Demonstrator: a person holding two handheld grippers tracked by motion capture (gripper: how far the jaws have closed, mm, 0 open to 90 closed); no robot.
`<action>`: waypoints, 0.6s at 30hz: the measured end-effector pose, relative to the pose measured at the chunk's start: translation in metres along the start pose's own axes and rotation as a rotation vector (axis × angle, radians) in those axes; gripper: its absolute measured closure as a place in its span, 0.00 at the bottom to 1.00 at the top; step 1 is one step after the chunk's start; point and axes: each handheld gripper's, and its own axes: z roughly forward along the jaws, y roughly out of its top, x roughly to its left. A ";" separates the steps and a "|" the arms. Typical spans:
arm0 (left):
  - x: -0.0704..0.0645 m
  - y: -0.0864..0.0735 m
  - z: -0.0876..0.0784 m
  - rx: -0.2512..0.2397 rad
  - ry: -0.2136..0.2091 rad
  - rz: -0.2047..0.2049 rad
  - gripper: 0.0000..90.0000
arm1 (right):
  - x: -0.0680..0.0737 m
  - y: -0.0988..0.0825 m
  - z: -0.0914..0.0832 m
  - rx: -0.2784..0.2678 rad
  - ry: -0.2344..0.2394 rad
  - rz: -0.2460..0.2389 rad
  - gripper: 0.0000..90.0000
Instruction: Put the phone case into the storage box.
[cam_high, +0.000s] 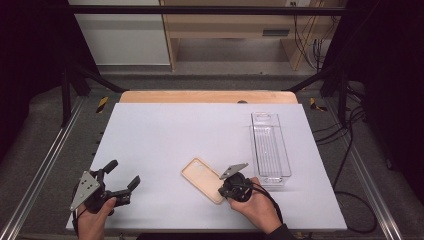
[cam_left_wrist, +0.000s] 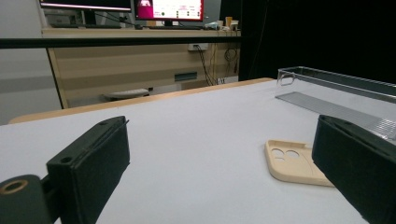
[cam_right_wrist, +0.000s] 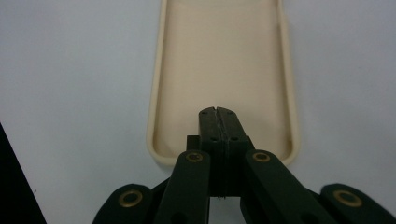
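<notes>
A beige phone case (cam_high: 200, 176) lies open side up on the white table (cam_high: 165, 135), a little right of the middle and near the front. My right gripper (cam_high: 226, 191) stands over the case's near end. In the right gripper view its jaws (cam_right_wrist: 218, 113) are shut together, tips above the inside of the case (cam_right_wrist: 224, 60), with nothing between them. My left gripper (cam_high: 124, 173) rests at the front left, open and holding nothing. In the left gripper view, the wide-apart jaws of the left gripper (cam_left_wrist: 219, 163) frame the case (cam_left_wrist: 292, 161) farther off.
A long clear plastic tray (cam_high: 270, 147) lies lengthwise on the right side of the table, just beyond the right hand; the left gripper view shows this tray (cam_left_wrist: 336, 93) too. Behind the table stand a wooden desk (cam_high: 230, 25) and cables.
</notes>
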 end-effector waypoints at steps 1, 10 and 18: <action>0.000 -0.001 0.000 0.004 -0.006 -0.001 0.04 | 0.000 0.000 -0.002 -0.009 -0.008 -0.001 1.00; 0.001 0.002 -0.003 -0.017 0.000 -0.009 0.04 | 0.002 0.009 -0.009 -0.133 -0.072 0.017 0.35; -0.003 0.002 0.000 -0.007 -0.019 0.006 0.04 | -0.005 0.011 0.008 -0.086 -0.048 0.067 0.09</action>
